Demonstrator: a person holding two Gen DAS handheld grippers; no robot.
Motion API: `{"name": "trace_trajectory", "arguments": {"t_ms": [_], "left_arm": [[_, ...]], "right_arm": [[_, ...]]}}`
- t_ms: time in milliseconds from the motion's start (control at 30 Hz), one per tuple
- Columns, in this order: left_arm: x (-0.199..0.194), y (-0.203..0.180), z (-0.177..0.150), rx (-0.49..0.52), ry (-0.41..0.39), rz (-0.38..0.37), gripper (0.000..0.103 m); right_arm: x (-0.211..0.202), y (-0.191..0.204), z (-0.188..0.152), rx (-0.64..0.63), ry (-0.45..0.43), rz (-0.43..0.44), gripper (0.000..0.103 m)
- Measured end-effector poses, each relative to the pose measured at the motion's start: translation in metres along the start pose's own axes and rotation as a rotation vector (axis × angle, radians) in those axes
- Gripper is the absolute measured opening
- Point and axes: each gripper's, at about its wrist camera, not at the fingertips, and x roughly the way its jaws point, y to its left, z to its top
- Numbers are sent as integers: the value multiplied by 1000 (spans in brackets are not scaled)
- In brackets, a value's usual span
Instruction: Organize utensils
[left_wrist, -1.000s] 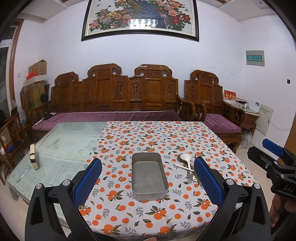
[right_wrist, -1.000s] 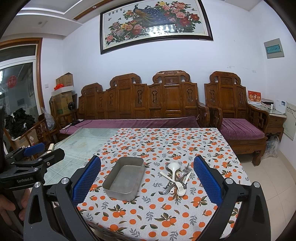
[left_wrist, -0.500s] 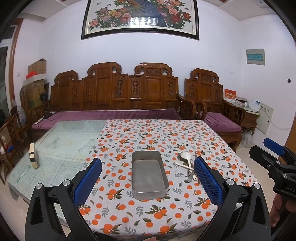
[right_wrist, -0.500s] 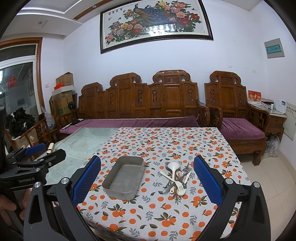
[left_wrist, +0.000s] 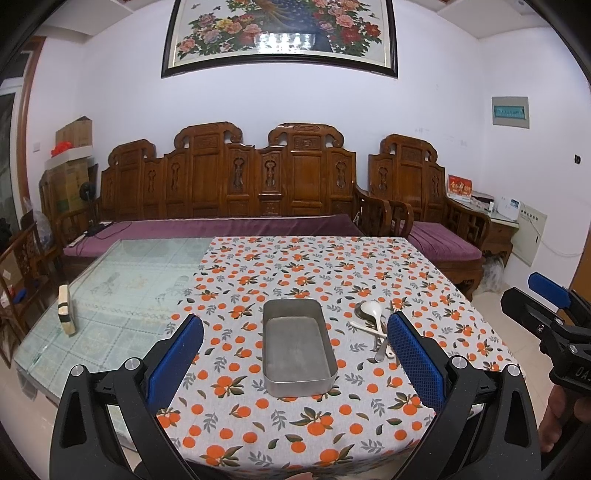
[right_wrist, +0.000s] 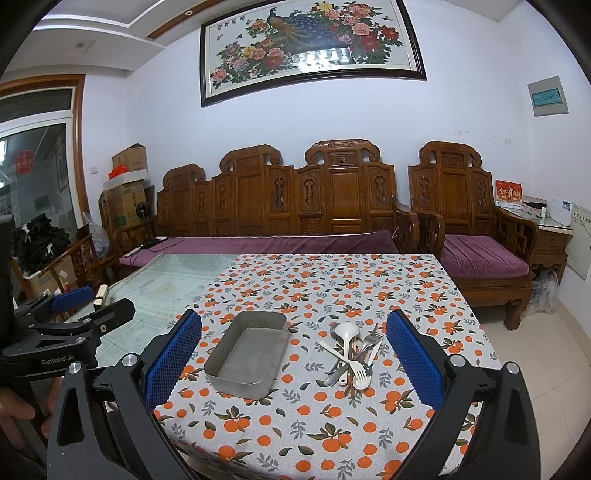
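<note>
The left hand-held gripper (left_wrist: 295, 354), marked "GenRobot.AI", and right hand-held gripper (right_wrist: 293, 349) both gape wide, empty, above the bench (right_wrist: 332, 435), the utensils (right_wrist: 351, 354) piled just right of the metal tray (right_wrist: 247, 354).

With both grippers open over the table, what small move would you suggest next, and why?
Probably lower the right gripper toward the utensil pile. It is open and holds nothing, the pile lies loose right of the metal tray, and the tray is bare.
</note>
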Motion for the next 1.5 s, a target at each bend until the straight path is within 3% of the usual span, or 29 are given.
{"name": "trace_trajectory", "arguments": {"t_ms": [500,667,933,1333,1500], "left_arm": [[3,0,-1,-1,4,-1,97],[19,-2,-9,18,48,-13,97],[60,-5,-23,45,129,-67,97],[110,-13,-25,58,173,-122,97],[131,-21,-23,86,193,-130,97]], "right_arm": [[2,0,-2,-1,4,2,100],[13,-5,-5,-1,25,6,100],[57,-29,-12,-15,76,-36,100],[140,-73,1,-29,174,-13,90],[162,-97,-10,-50,227,-32,82]]}}
